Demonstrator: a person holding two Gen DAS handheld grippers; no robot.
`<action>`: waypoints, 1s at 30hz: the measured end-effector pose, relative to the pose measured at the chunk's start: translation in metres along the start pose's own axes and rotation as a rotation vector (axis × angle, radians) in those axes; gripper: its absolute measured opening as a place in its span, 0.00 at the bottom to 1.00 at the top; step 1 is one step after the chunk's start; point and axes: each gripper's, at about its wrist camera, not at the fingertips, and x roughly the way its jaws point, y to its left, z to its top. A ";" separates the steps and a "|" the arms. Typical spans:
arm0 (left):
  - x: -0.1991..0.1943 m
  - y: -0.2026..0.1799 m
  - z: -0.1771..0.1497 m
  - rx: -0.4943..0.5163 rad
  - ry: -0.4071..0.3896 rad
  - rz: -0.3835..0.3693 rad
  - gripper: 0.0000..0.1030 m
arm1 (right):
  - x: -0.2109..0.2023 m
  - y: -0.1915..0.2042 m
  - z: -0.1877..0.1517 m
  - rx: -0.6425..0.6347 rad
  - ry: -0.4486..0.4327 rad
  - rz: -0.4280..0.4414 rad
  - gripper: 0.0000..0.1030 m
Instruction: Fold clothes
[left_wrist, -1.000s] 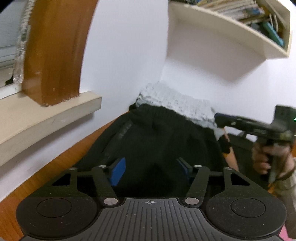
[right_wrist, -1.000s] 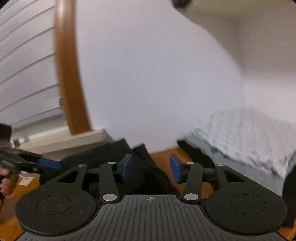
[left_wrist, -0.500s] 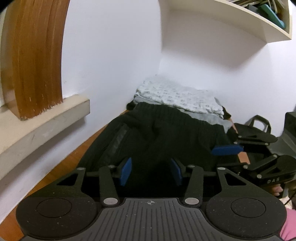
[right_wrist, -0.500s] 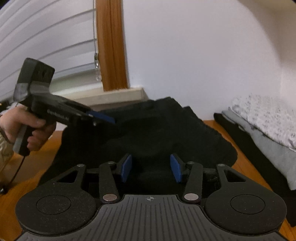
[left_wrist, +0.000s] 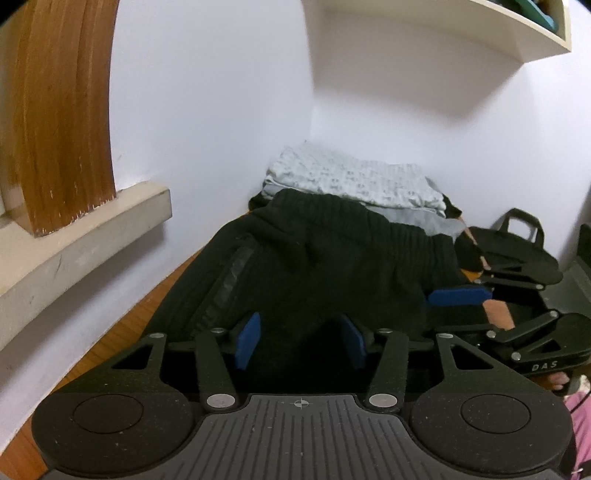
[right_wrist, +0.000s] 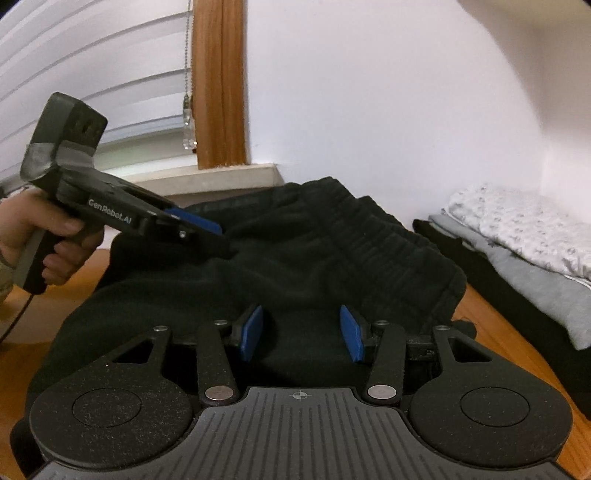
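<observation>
1. Black ribbed-waistband fleece trousers (right_wrist: 314, 251) lie spread on the orange wooden tabletop (right_wrist: 509, 343), near its wall edge.
2. Left hand-held gripper (left_wrist: 301, 341) and right hand-held gripper (right_wrist: 301, 332) hover over the cloth, both released, gripping nothing.

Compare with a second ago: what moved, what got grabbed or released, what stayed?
Both grippers came down toward the black pants. The right gripper swung from the wall to face them; the left gripper closed in. The left jaws have just been opening, with fabric behind the gap and nothing pinched. Nothing grabbed or released. Pants and the folded stack stayed put.
</observation>
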 end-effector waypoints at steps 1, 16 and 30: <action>0.000 -0.001 0.000 0.004 0.000 0.003 0.55 | -0.001 0.002 0.001 -0.006 0.004 -0.013 0.46; -0.012 0.003 0.002 -0.016 -0.028 -0.042 0.77 | -0.008 0.059 0.016 0.003 0.025 -0.044 0.78; -0.029 0.002 0.013 -0.027 -0.086 -0.028 1.00 | -0.001 0.061 0.009 -0.087 0.049 -0.025 0.80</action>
